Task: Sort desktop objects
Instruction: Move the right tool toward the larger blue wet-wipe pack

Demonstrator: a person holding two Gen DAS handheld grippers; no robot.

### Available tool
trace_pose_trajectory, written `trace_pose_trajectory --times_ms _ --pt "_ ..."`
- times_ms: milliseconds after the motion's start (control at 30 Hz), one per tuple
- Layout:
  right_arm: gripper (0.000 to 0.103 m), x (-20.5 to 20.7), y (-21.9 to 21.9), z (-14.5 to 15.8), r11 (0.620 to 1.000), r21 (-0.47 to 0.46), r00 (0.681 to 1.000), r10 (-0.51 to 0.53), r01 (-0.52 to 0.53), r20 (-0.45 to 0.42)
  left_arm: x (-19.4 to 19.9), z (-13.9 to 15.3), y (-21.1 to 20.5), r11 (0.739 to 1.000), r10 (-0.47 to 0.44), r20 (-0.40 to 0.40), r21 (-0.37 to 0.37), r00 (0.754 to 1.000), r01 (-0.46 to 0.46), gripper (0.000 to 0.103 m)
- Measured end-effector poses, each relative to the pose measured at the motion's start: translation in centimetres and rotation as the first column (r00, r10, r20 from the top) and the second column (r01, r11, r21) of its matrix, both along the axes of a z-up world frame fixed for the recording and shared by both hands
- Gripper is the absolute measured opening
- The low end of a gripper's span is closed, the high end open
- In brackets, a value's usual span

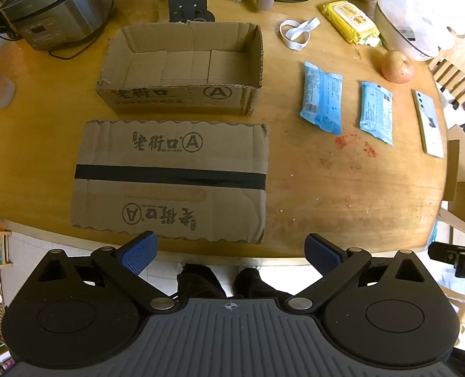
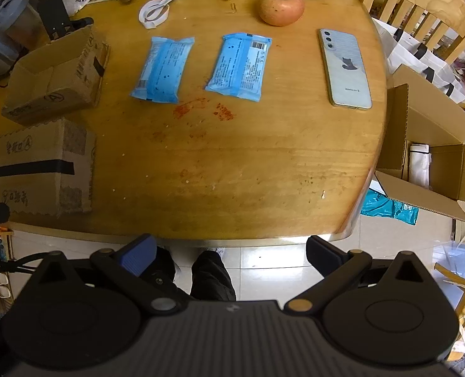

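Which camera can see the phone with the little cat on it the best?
The right wrist view. There the phone lies whole and large on the table, with its camera lenses and the dark animal shape on its back clear. In the left wrist view the same phone sits squeezed at the far right edge, thin and warped.

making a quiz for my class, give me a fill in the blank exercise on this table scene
1. The open box holds ____ items.
2. Between the open box and the phone lie ____ blue packets.
3. The closed box is sealed with ____ tape.
4. Beyond the phone sits a round fruit, an ____.

Missing words: no; two; black; apple
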State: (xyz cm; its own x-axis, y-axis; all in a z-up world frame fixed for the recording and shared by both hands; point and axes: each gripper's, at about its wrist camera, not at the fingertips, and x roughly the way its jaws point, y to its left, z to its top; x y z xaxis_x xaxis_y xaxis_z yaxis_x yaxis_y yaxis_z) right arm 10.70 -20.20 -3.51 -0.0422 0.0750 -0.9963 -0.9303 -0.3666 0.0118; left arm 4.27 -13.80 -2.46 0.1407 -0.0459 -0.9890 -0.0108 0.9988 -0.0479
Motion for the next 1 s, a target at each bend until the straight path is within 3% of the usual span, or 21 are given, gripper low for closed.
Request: trace_pose_trajectory --times_ms 1000 --pt "0.103 -2.0 4.9 -1.7 1.0 0.031 1.0 0.002 -0.002 -0.011 0.7 -0.1 -0.8 1.0 -0.028 -0.018 0.01 0.999 0.028 0.103"
